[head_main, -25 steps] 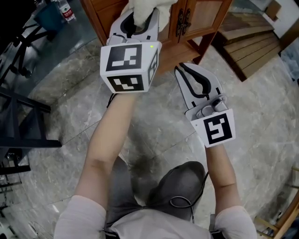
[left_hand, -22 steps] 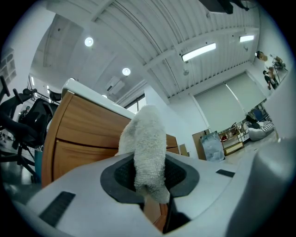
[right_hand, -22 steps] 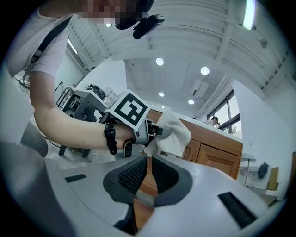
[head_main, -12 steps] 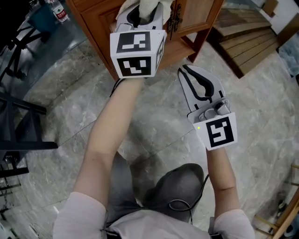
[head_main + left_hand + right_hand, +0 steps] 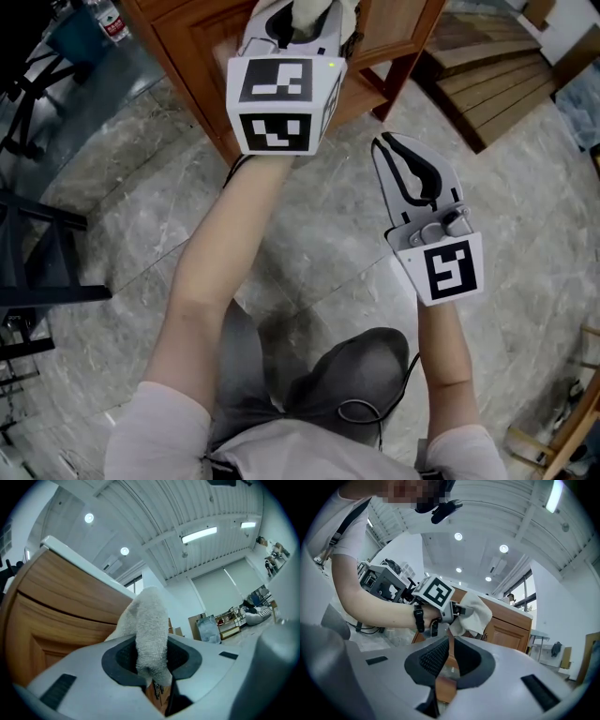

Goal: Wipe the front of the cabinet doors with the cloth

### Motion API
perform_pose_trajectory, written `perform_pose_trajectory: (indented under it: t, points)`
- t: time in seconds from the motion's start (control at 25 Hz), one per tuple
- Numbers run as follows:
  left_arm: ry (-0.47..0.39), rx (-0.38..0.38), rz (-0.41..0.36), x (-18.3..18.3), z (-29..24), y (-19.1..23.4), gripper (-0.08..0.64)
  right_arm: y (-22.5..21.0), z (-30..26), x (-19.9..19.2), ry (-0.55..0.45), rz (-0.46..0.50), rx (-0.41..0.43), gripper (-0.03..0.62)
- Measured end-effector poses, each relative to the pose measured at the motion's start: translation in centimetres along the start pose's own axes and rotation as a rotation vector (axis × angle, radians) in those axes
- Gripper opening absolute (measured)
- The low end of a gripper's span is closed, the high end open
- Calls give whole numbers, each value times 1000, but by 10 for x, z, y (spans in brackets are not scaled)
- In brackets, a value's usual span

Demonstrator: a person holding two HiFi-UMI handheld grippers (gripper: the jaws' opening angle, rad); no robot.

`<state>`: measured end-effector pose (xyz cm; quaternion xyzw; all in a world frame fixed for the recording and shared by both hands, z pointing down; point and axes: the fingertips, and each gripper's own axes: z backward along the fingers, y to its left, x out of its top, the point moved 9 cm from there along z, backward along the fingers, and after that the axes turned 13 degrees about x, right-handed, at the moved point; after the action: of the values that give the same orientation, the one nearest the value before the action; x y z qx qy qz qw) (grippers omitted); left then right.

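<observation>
Since a second ago the left gripper (image 5: 298, 26) has travelled up and to the right along the cabinet (image 5: 192, 42). Its marker cube (image 5: 284, 103) now sits higher in the head view, and only a small tuft of the white cloth (image 5: 309, 7) shows past the jaws before the frame's top edge cuts it off; earlier a broader fold was in sight. Those jaws are clamped on the cloth (image 5: 151, 630): the left gripper view shows the terry fabric squeezed between the two dark pads and standing up out of them, leaning against the cabinet (image 5: 61, 616) at the left, below its pale top edge. In the right gripper view the cloth (image 5: 476, 615) bunches out beyond the left gripper (image 5: 457, 611) and lies against the upper part of the cabinet front, just under the top edge and left of a panelled door (image 5: 506, 637). The right gripper (image 5: 386, 142) has drifted a little right and lower than before. It hangs over the grey stone floor (image 5: 131, 206), apart from the cabinet, off its lower front corner. Its jaws are drawn almost together, with only a thin slit between the pads and nothing gripped. The person's left forearm (image 5: 225, 253) reaches straighter toward the cabinet than it did, and the cabinet itself has slid slightly left in the head view. Wooden steps (image 5: 487, 75) lie on the floor at the upper right.
</observation>
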<state>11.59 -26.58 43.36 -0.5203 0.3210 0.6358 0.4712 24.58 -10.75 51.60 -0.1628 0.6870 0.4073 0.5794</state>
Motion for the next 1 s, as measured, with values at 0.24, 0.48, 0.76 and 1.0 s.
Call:
perform_pose_trajectory:
  t: [0.24, 0.48, 0.76, 1.0]
  points:
    - [-66, -54, -37, 35, 77, 33, 117, 11, -20, 15, -14, -21, 17, 57]
    - [-59, 28, -12, 58, 139, 96, 117, 25, -52, 30, -57, -10, 54, 57]
    - [1, 145, -65, 20, 169, 137, 117, 50, -82, 38, -97, 3, 106, 57]
    - [61, 143, -51, -8, 152, 133, 117, 57, -78, 34, -73, 0, 109, 57]
